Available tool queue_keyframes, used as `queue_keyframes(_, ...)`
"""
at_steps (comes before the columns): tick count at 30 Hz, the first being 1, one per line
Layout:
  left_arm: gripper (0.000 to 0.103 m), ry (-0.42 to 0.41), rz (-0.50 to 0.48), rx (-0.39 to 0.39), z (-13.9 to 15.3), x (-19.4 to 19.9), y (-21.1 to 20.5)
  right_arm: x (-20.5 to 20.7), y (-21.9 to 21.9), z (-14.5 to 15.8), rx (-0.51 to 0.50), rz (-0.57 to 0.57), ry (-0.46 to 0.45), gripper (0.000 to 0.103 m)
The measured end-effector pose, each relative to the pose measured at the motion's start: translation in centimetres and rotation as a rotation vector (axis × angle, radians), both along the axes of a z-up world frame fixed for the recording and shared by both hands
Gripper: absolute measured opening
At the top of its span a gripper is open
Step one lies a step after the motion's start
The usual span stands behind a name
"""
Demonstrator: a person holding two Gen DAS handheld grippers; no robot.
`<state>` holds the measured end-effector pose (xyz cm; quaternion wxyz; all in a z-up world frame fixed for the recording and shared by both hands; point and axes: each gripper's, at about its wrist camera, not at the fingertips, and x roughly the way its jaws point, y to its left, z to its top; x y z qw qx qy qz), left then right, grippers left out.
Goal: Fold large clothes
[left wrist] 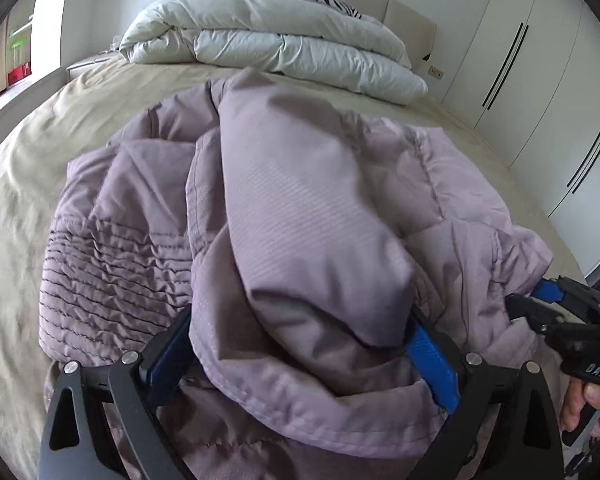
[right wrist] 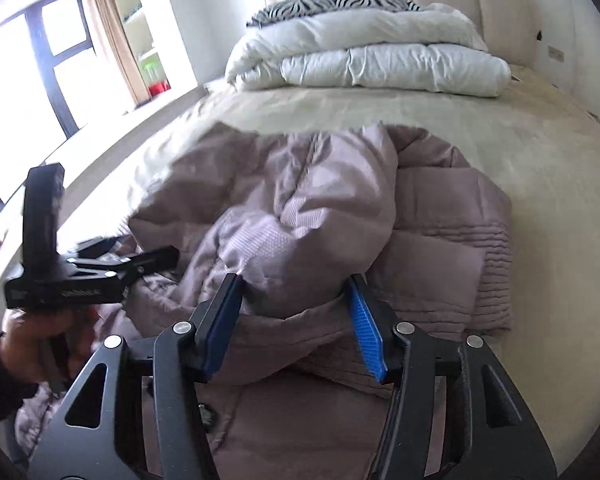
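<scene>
Left gripper (left wrist: 300, 344): jaws wide apart, bulky fold of mauve padded jacket (left wrist: 284, 200) bulging between pads, seemingly loose, not pinched. Right gripper (right wrist: 296, 320): jaws part open, straddling jacket bunch just ahead, grip unclear. Jacket heaped on bed (right wrist: 500, 152) ahead of both. Step, judged: gathering near edge for fold. Next: clamp firmly, lift, carry away toward headboard.

Left gripper (left wrist: 300, 344) angles down, its jaws spread wide around a fold of the mauve padded jacket (left wrist: 300, 184); right gripper (right wrist: 296, 320) likewise straddles a bunched fold, jaws apart.
</scene>
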<state>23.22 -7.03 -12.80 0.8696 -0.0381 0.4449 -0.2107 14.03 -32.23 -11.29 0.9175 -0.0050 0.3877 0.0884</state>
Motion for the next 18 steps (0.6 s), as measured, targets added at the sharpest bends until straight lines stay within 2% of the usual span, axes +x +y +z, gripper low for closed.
queue_keyframes(1,0.102,0.006,-0.003,0.006,-0.3,0.2,-0.1,0.7,0.0,-1.5,-0.006,-0.007,0.046,0.052)
queue_keyframes(3,0.101,0.003,0.003,0.012,0.3,0.0,-0.2,0.8,-0.6,-2.2,0.051,-0.024,0.053,0.051)
queue_keyframes(6,0.097,-0.052,0.020,-0.073,2.0,-1.1,0.8,0.0,-0.9,-0.5,0.123,-0.045,0.030,0.051)
queue_keyframes(8,0.098,-0.080,0.042,-0.076,2.1,-1.7,1.4,-1.4,-0.9,0.8,0.159,-0.028,-0.027,0.051)
queue_keyframes(10,0.099,-0.008,0.030,-0.034,0.5,-1.0,1.0,-2.1,-0.2,1.1,0.135,-0.017,-0.045,0.051)
queue_keyframes(11,0.100,0.022,0.018,-0.017,-0.3,-0.6,0.8,-2.0,0.3,0.5,0.099,-0.022,-0.025,0.051)
queue_keyframes(13,0.101,0.023,0.008,-0.015,-0.4,-0.6,0.7,-1.1,1.2,-1.8,0.013,-0.026,0.062,0.056)
queue_keyframes(14,0.101,0.035,0.013,-0.019,-0.1,-0.6,0.8,-1.3,1.1,-2.0,0.000,-0.026,0.068,0.056)
queue_keyframes(16,0.100,0.026,0.026,-0.069,1.2,-1.6,1.7,-1.9,0.8,-1.1,0.039,-0.067,0.052,0.056)
queue_keyframes(18,0.100,0.007,0.029,-0.101,2.5,-3.0,2.9,-3.1,0.0,0.1,0.129,-0.098,0.029,0.056)
